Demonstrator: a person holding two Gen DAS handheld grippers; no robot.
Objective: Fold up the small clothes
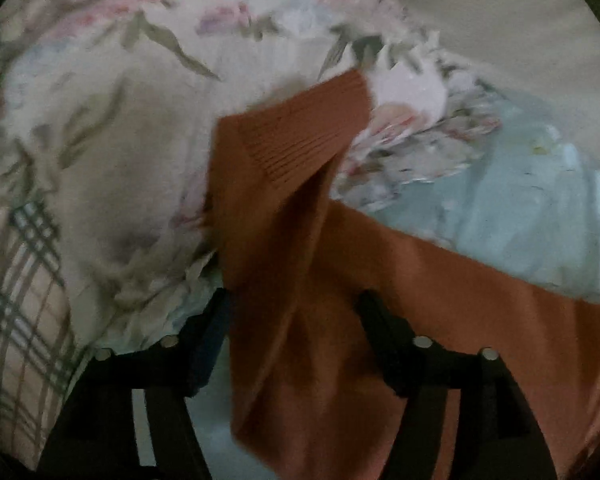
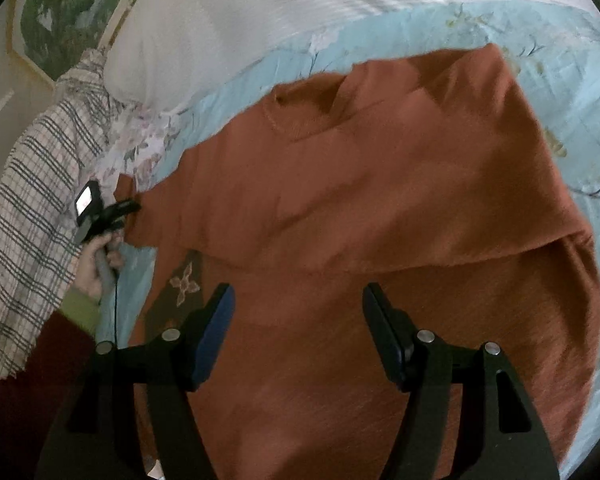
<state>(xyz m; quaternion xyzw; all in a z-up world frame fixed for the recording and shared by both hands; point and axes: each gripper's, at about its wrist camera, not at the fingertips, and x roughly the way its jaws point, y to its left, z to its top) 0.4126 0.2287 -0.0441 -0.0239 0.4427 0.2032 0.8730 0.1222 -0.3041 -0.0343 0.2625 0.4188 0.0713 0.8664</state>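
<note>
A rust-orange knit sweater [image 2: 380, 200] lies spread on a light blue floral bedsheet [image 2: 560, 80], its right side folded over. In the left wrist view one sleeve [image 1: 284, 240] with a ribbed cuff [image 1: 300, 132] rises between the fingers of my left gripper [image 1: 292, 300], whose jaws stand wide apart around it. The left gripper also shows at the left in the right wrist view [image 2: 130, 208], at the sleeve end. My right gripper [image 2: 298, 292] is open and empty, hovering above the sweater's lower body.
A floral quilt [image 1: 120, 140] and a plaid cloth [image 1: 16, 300] are bunched at the head of the bed. A white pillow [image 2: 220, 40] and plaid fabric [image 2: 40, 200] lie at the left. A framed picture [image 2: 60, 12] hangs on the wall.
</note>
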